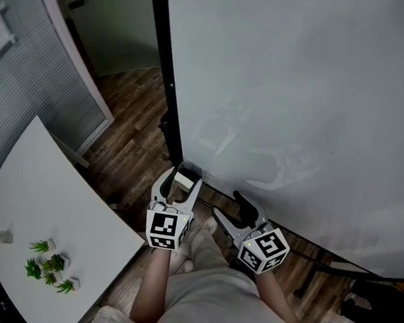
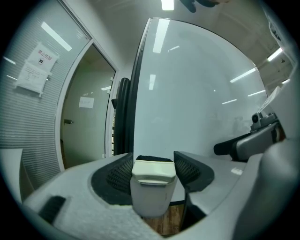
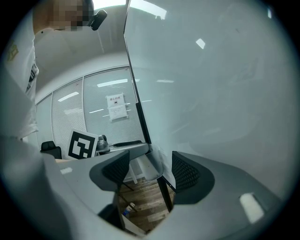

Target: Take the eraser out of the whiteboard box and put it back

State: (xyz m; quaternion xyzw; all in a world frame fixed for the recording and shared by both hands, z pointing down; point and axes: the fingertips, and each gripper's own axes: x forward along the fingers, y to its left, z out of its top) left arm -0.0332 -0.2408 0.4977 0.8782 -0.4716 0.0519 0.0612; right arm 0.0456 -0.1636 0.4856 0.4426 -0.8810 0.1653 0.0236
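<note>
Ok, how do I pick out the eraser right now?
Start at the big whiteboard and drop to its lower left corner. There the left gripper has its jaws closed on the eraser: a small cream block with a black felt face. The right gripper beside it holds nothing.

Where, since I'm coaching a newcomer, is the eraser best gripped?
Grip the eraser by its pale plastic body, pads on its two flat opposite sides, coming from the side away from the whiteboard, as the left hand-held gripper holds it.

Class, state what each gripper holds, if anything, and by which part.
The left gripper clamps the white eraser by its two opposite sides, with the black felt facing away. The right gripper holds nothing.
</note>
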